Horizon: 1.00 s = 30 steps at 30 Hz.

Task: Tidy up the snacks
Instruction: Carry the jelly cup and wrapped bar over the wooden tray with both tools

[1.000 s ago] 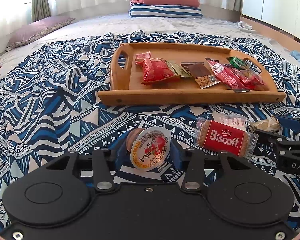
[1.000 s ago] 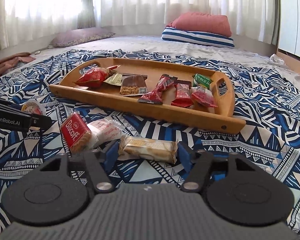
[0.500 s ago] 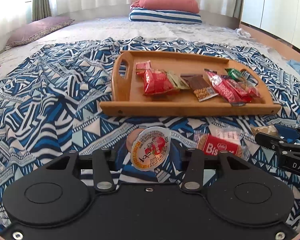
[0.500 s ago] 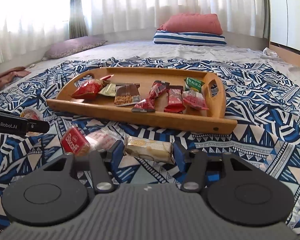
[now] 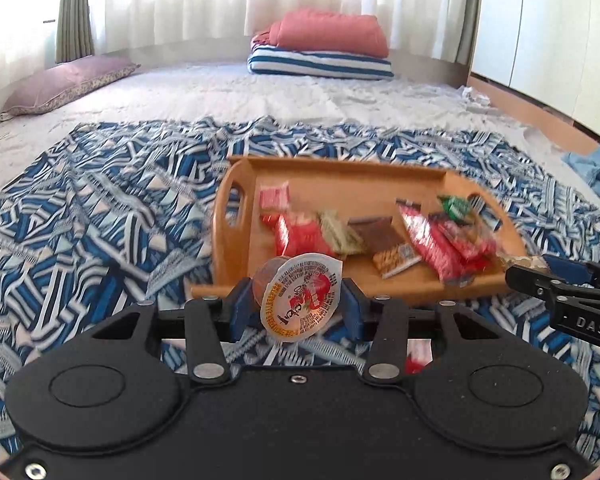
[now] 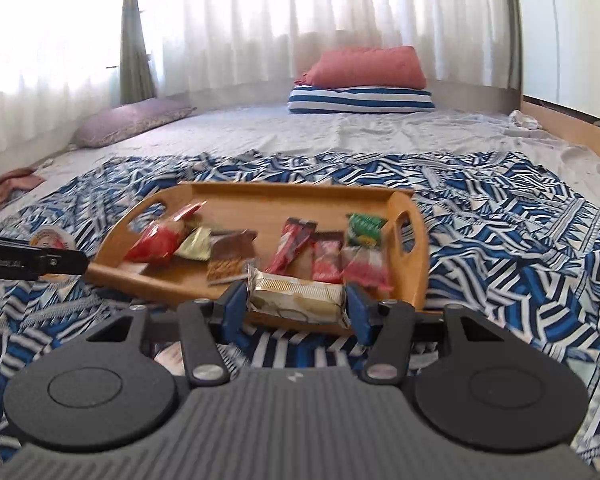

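My left gripper (image 5: 296,304) is shut on a small round jelly cup (image 5: 300,294) with a red-and-white foil lid, held above the blanket just short of the wooden tray (image 5: 236,216). My right gripper (image 6: 296,304) is shut on a beige wafer packet (image 6: 296,298), held over the tray's near rim (image 6: 412,280). The tray holds several snack packets, among them a red pouch (image 6: 156,242), a brown bar (image 6: 230,256) and a green packet (image 6: 364,228). The right gripper shows at the right edge of the left wrist view (image 5: 540,276); the left one at the left of the right wrist view (image 6: 60,260).
The tray lies on a blue-and-white patterned blanket (image 5: 100,216) on a bed. A red packet (image 5: 416,360) shows on the blanket behind my left gripper's linkage. Red and striped pillows (image 5: 324,48) lie at the far end, a purple pillow (image 5: 68,88) at the far left.
Both grippers have lifted off the blanket with their snacks and moved toward the tray. The Biscoff packet has dropped out of clear view below them.
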Available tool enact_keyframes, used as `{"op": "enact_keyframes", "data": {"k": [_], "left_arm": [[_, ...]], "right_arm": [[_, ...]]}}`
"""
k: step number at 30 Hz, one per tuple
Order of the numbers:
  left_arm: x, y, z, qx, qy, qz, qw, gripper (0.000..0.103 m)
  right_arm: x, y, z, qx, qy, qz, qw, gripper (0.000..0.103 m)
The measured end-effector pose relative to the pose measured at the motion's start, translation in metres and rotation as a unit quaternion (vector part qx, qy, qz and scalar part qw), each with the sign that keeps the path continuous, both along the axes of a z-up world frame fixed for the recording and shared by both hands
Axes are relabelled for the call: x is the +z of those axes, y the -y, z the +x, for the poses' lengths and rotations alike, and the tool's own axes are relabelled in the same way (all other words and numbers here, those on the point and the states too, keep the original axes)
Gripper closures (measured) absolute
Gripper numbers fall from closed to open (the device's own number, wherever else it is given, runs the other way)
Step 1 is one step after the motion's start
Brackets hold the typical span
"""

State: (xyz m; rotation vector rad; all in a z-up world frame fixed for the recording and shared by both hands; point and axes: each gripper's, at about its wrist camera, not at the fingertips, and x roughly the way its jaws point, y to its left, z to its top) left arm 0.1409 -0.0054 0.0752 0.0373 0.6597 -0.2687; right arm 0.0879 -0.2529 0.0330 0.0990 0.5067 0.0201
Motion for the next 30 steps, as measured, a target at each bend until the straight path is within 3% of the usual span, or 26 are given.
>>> {"op": "enact_keyframes", "data": {"k": [14,20,30], "left_arm": [[0.028,0.026,0.079,-0.021,-0.013,-0.029,0.9993,0.059],[0.021,0.035,0.127,-0.029,-0.047,-0.050,0.9972,0.059],[-0.009,0.046,0.186,-0.017,-0.100,-0.045,0.9938,0.059]], "right_arm": [[0.025,0.035,0.066,-0.029,-0.005,-0.012,0.999,0.046],[0.033,0.046,0.101,-0.033,-0.012,-0.028,0.999,0.046],[0.019,0.059,0.168,-0.047,-0.066,-0.028,0.996,0.046]]}}
